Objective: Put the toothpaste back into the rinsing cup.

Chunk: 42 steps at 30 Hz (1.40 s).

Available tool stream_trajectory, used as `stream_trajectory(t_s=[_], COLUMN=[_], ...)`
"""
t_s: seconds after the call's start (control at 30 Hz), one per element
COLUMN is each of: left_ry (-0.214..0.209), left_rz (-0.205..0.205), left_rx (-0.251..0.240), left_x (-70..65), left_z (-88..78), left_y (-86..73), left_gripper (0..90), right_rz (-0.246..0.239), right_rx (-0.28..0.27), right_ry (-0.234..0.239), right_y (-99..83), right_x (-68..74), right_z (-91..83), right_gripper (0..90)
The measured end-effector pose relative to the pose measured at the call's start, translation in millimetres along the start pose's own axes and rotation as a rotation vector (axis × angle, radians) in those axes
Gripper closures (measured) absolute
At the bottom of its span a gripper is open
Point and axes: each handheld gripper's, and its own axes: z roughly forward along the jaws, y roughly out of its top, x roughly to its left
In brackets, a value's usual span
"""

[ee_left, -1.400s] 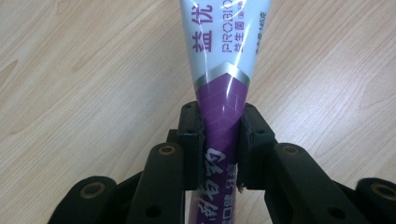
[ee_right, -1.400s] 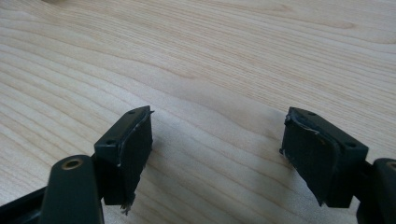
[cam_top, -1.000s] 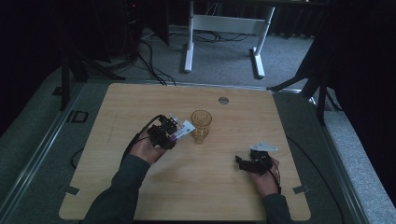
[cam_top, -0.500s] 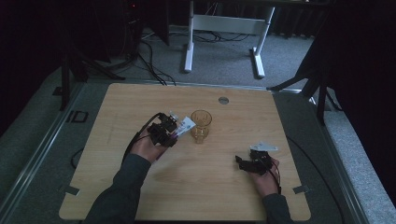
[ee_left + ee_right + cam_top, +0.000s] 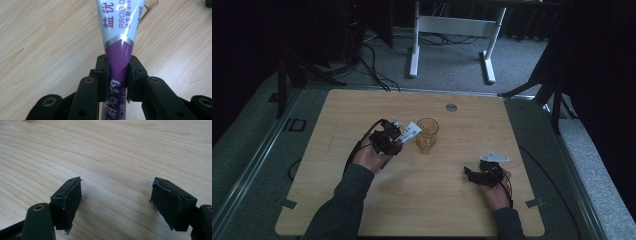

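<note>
Pale wooden table, dark room behind. Left gripper clamps the purple-white tube mid-frame, beside the glass. Right gripper gapes empty, lower right.

A wooden table lies under the left claw, a round grey cap sits in the tabletop well beyond that claw, and farther beyond it a white stand and black cables rest on grey carpet.
</note>
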Motion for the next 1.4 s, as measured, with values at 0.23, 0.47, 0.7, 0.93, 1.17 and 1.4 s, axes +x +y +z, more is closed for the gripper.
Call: stream_trajectory(t_s=[0.23,0.47,0.7,0.93,1.17,1.4], left_ry=[0.006,0.014,0.018,0.027,0.032,0.037], left_rz=[0.0,-0.009,-0.028,-0.05,-0.062,-0.076], left_rx=[-0.021,-0.052,-0.082,-0.108,-0.132,-0.16], left_x=[2.2,3.5,4.3,5.3,8.3,9.7], left_z=[-0.5,-0.4,-0.7,-0.2,-1.2,-2.8], left_y=[0.5,1.7,3.6,5.1,7.4,8.9], left_gripper=[74.2,74.2,74.2,74.3,74.2,74.2], right_rz=[0.0,0.0,0.0,0.0,0.0,0.0], right_rx=[0.0,0.0,0.0,0.0,0.0,0.0], right_ry=[0.0,0.0,0.0,0.0,0.0,0.0], right_y=[0.0,0.0,0.0,0.0,0.0,0.0], right_x=[0.0,0.0,0.0,0.0,0.0,0.0], right_z=[0.0,0.0,0.0,0.0,0.0,0.0], right_gripper=[24.1,24.1,24.1,24.1,24.1,24.1])
